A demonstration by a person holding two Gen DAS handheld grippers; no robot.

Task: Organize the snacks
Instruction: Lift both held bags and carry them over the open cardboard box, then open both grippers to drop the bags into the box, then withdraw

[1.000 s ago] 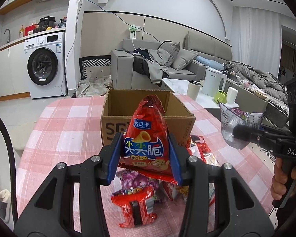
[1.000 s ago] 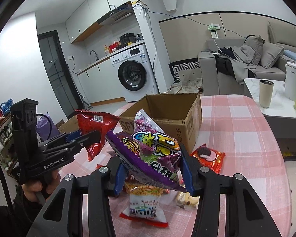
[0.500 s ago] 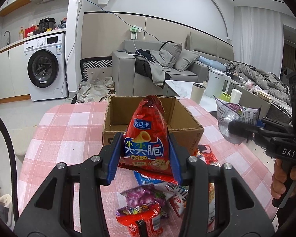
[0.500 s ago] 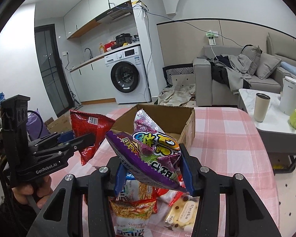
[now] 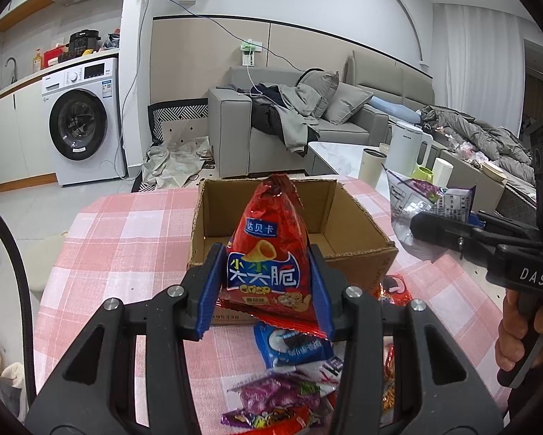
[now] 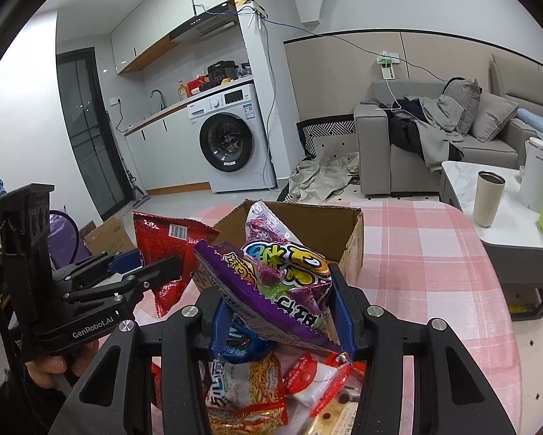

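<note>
1. The left gripper [image 5: 266, 291] is clenching a red crisp bag [image 5: 271, 253] upright between its blue pads, and the view over it is closing on the cardboard box [image 5: 293, 232]: the box now sits larger and nearer than a second ago.
2. The right gripper [image 6: 282, 311] is gripping a purple candy bag [image 6: 282, 275] by its lower part, tilted, and it too is nearing the same box [image 6: 325, 232], whose open top is just behind the bag.
3. The loose snack pile [image 6: 257, 391] on the pink checked tablecloth [image 6: 416, 253] is sliding back under both grippers.
4. Judging by this, both bags are approaching the drop point; neither is over the opening yet, and the box looks empty.
</note>
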